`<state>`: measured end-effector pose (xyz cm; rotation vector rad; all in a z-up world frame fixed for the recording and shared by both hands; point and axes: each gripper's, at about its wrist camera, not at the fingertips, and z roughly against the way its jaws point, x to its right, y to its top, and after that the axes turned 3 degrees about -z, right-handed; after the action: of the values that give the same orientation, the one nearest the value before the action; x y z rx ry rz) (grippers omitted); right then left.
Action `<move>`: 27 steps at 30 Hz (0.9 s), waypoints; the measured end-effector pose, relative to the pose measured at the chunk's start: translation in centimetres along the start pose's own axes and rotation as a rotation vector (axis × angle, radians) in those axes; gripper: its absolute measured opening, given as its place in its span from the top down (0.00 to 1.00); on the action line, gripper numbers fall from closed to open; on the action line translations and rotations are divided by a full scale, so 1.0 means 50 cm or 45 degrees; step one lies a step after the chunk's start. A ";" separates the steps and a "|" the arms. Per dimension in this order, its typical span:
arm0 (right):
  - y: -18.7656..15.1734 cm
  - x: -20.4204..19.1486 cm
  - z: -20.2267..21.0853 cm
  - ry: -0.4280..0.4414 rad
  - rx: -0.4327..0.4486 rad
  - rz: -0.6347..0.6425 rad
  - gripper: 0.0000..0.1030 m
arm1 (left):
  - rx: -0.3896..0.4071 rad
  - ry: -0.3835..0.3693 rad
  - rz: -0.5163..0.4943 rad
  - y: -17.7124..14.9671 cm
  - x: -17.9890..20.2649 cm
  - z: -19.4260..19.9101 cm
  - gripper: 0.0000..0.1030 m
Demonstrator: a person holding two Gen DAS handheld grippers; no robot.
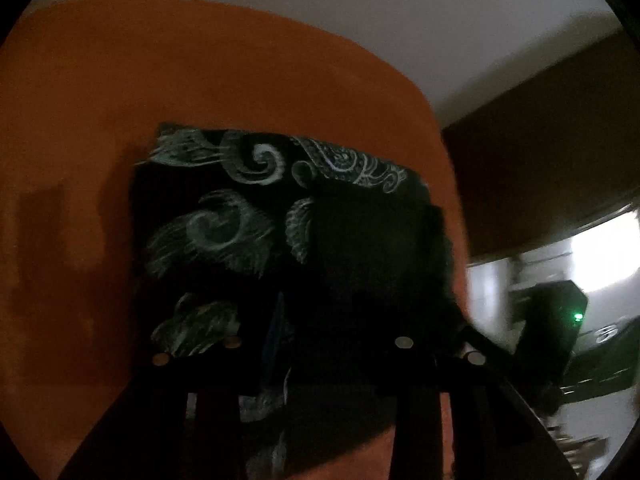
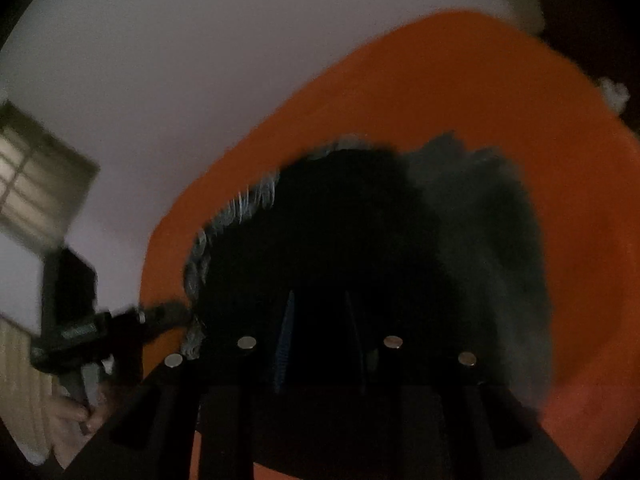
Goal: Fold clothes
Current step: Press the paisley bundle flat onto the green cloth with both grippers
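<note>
Gripping opposite edges of the black patterned garment [image 1: 248, 208], which lies on the orange surface [image 1: 100, 120], the left tongs [image 1: 316, 344] and right tongs [image 2: 320, 344] both appear narrowed on cloth, probably to carry a fold across evenly.
</note>
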<state>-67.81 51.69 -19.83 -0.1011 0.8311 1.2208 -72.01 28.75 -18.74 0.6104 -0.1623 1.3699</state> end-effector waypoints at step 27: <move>0.058 -0.170 -0.072 -0.066 -0.008 0.128 0.62 | 0.084 0.048 0.379 -0.083 -0.129 0.125 0.64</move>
<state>-72.95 44.34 -16.17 -0.0327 0.7948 1.3156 -67.97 19.79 -17.74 0.6331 -0.1835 1.6788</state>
